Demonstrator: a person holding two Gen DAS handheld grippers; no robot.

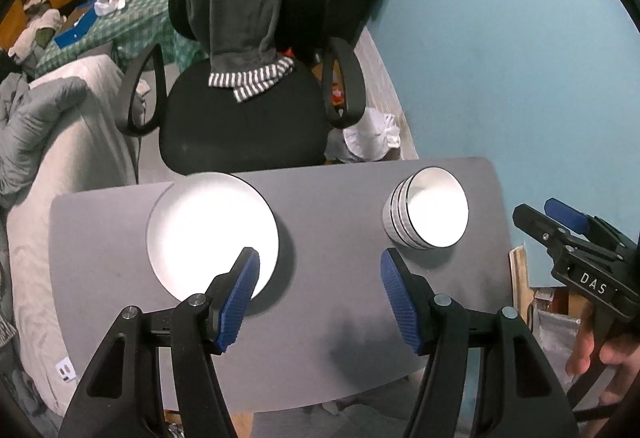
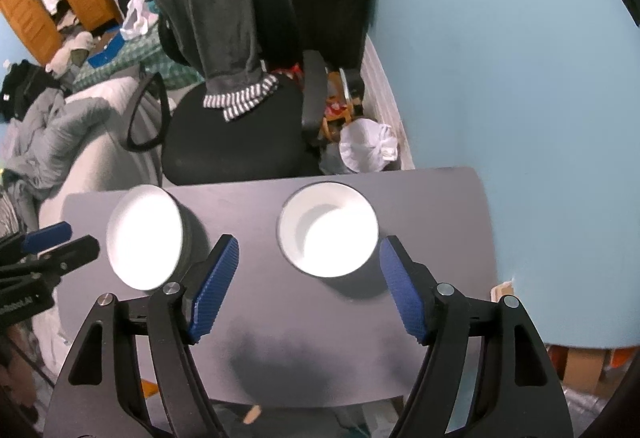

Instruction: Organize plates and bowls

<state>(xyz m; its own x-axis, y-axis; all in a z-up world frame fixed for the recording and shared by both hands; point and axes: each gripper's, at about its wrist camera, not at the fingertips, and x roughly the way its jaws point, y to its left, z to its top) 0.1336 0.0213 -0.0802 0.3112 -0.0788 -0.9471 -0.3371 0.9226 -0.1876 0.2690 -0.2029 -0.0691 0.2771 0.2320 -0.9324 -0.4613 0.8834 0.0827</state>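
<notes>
Grey surface [image 1: 340, 318]: plate [image 1: 212, 234] left, bowl stack [image 1: 426, 214] right, well apart. Left gripper [image 1: 320, 294], right gripper [image 2: 310, 286] — both spread, empty, hovering. Step: approach; next move needs rim grasp.

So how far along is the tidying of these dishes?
Possibly just starting. The white plate and the striped bowl sit apart on the gray table. Nothing is in hand: the left gripper and right gripper hover open. Grouping the dishes is still left.
</notes>
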